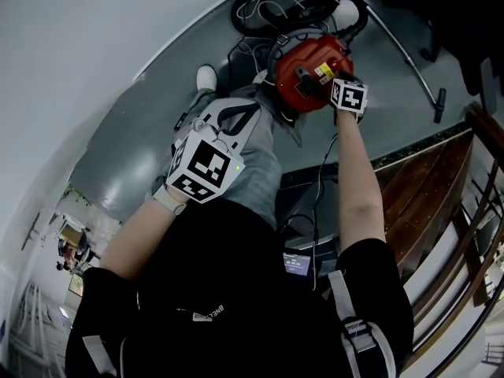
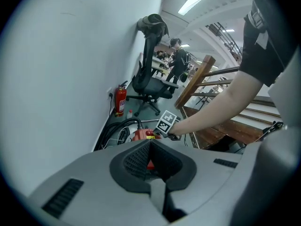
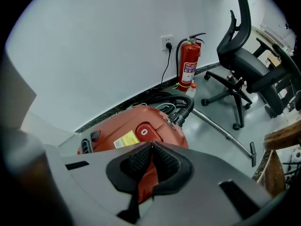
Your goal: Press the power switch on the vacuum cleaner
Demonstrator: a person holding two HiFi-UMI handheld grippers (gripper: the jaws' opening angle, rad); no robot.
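Observation:
A red vacuum cleaner (image 1: pixel 303 69) lies on the grey floor by the white wall. Its round red power switch (image 3: pixel 143 132) sits on top beside a yellow label (image 3: pixel 126 139). My right gripper (image 1: pixel 324 87) is shut with nothing in it and hovers over the vacuum's top. In the right gripper view its tips (image 3: pixel 151 145) meet just short of the switch; I cannot tell whether they touch. My left gripper (image 1: pixel 236 118) is shut and empty, held back and to the left of the vacuum (image 2: pixel 141 135). The right gripper's marker cube (image 2: pixel 165 123) shows beyond it.
A black hose (image 3: pixel 182 108) coils behind the vacuum, and its metal wand (image 3: pixel 228 134) lies across the floor. A fire extinguisher (image 3: pixel 189 69) stands against the wall under a socket. An office chair (image 3: pixel 244 62) is at the right. A wooden stair rail (image 1: pixel 441 195) runs alongside.

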